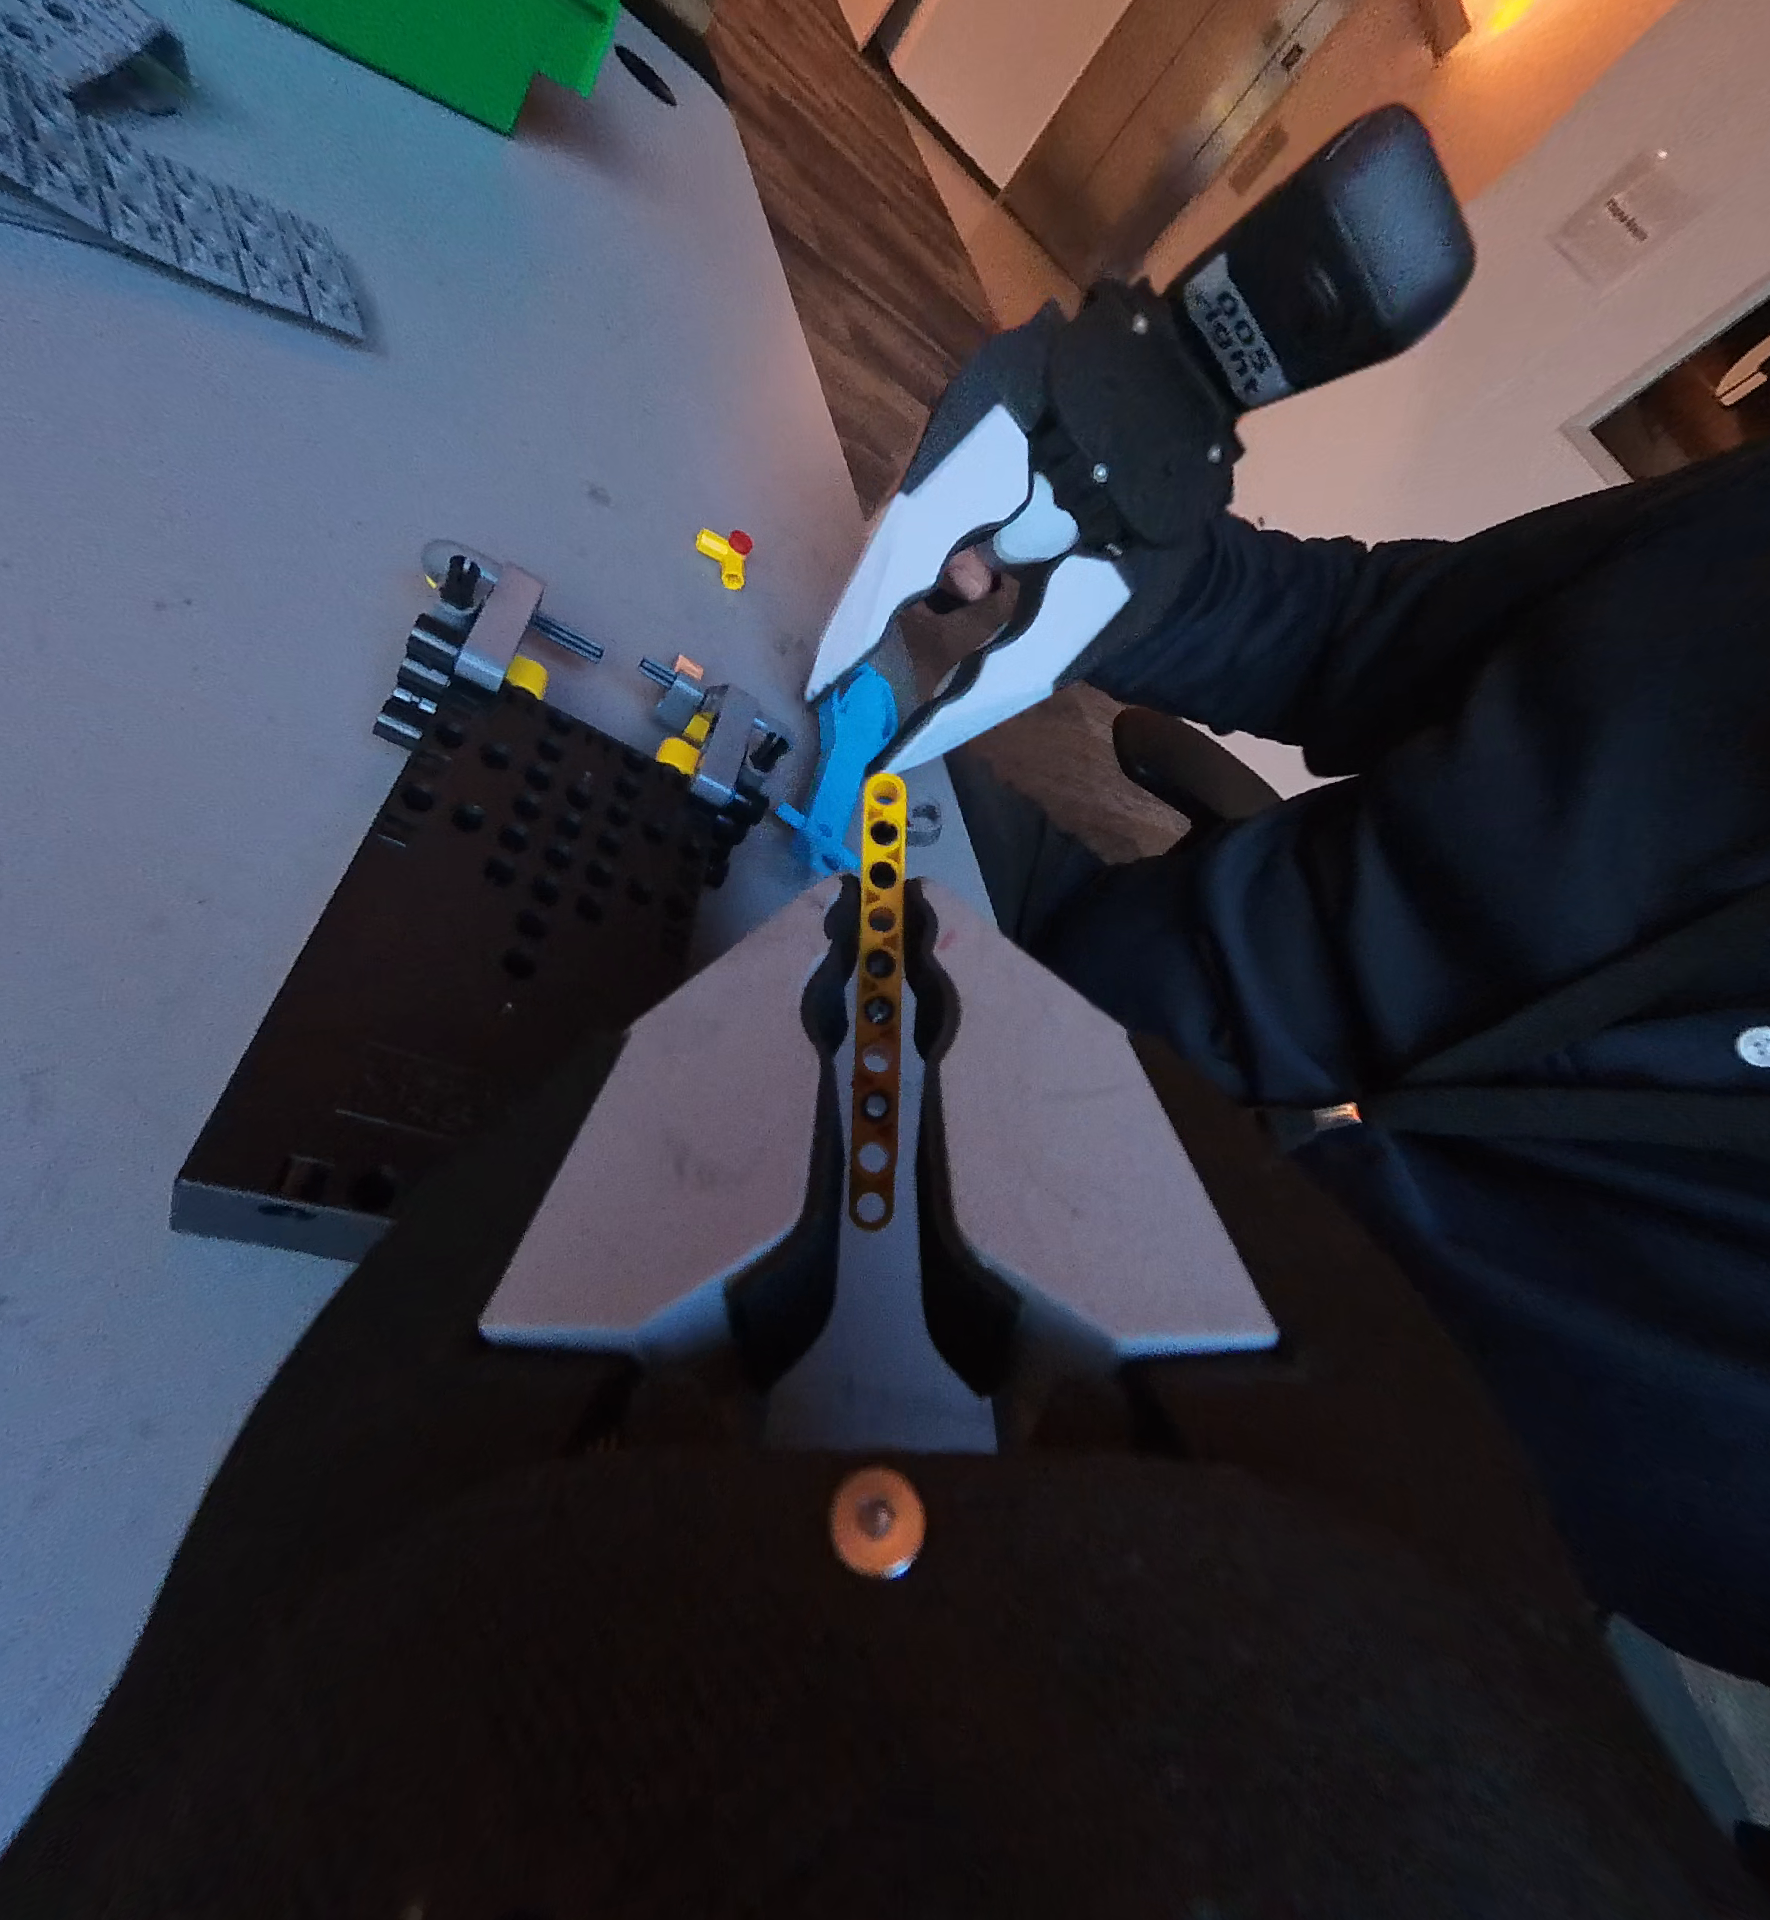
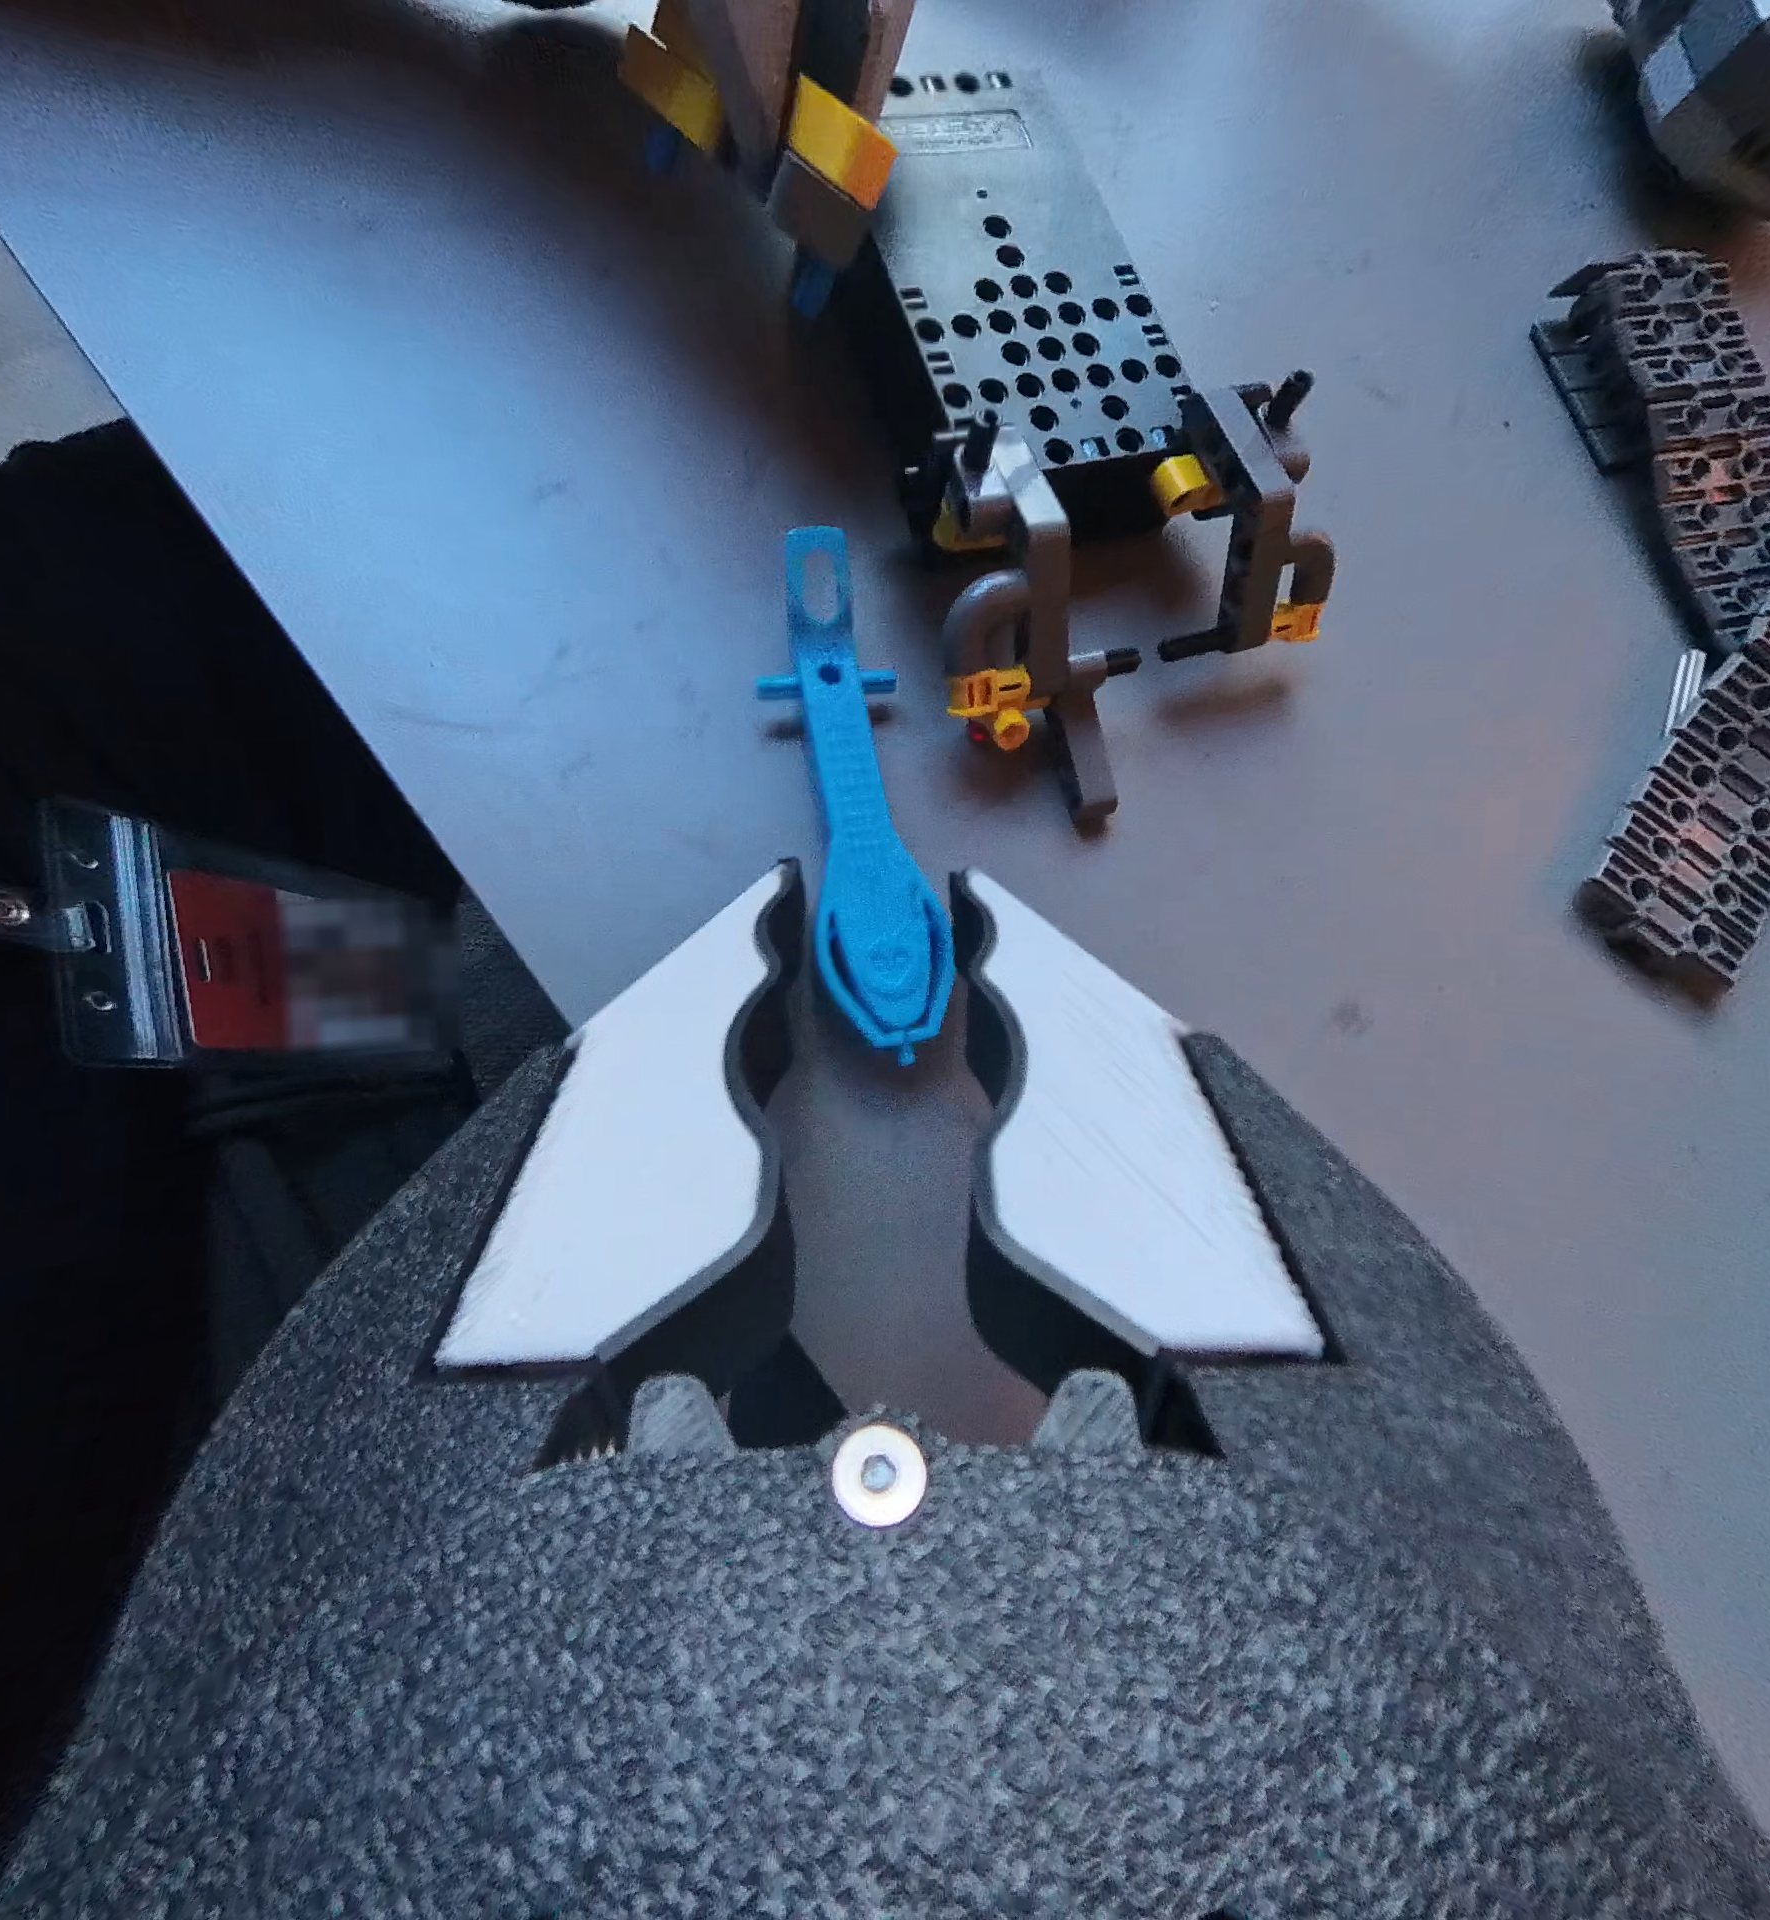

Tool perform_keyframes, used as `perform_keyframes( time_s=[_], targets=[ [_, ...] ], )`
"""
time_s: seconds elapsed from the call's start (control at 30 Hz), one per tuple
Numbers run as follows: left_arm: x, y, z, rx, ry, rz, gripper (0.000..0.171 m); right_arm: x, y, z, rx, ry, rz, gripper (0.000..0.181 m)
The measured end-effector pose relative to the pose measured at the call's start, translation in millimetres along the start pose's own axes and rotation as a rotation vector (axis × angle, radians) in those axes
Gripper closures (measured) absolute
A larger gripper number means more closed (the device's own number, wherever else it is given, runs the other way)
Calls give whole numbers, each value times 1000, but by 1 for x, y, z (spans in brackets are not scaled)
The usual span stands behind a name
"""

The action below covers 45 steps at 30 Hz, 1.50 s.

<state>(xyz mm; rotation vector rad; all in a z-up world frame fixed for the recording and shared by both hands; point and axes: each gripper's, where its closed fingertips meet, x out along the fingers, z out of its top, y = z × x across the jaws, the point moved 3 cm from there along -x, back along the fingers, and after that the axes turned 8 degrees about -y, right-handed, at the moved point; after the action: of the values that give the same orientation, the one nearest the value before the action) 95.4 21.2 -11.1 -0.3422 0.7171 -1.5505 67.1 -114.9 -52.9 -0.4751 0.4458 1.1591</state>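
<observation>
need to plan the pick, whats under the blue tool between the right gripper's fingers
The blue tool lies flat on the grey table, nothing else beneath. The open right gripper flanks its wide end.

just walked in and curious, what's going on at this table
A person holds a gripper in each hand over a grey table. The left gripper is shut on a yellow holed beam, held above the table. The right gripper is open, its fingers either side of the wide end of a blue plastic tool lying on the table. Beside it sits a black perforated block with grey and yellow parts attached.
</observation>
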Motion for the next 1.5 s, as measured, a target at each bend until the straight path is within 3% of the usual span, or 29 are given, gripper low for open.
perform_keyframes(
  time_s=[0.1, 0.23, 0.4, 0.5, 0.63, 0.8, 0.93, 1.13, 1.27, 1.5],
  targets=[
    [1, 1, -6, 5, 41, 8, 166, -7, 2, -3, 14, -24, 12, 138],
    [4, 2, -18, 30, 130, 23, 167, -14, -6, -12, 21, -13, 3, 132],
    [13, 0, -37, 128, 282, 51, 166, -9, -3, -9, 0, -2, 88, 135],
    [17, 0, -42, 206, 329, 68, 166, -3, 1, -7, 32, 9, 162, 155],
    [18, 2, -42, 301, 344, 104, 166, 0, -2, -4, 66, 16, 168, 157],
    [18, 5, -49, 378, 411, 143, 165, 0, 3, 2, 246, -46, 244, 157],
    [18, 5, -48, 338, 393, 127, 164, -4, 16, 12, 485, -121, 414, 157],
    [15, 4, -45, 396, 395, 148, 149, -7, 20, 15, 554, -164, 473, 156],
    [15, 5, -46, 425, 405, 152, 148, -8, 21, 17, 607, -176, 514, 156],
    [10, -14, -18, 647, 275, 167, 146, -17, 19, 28, 832, -238, 647, 157]
  ],
)
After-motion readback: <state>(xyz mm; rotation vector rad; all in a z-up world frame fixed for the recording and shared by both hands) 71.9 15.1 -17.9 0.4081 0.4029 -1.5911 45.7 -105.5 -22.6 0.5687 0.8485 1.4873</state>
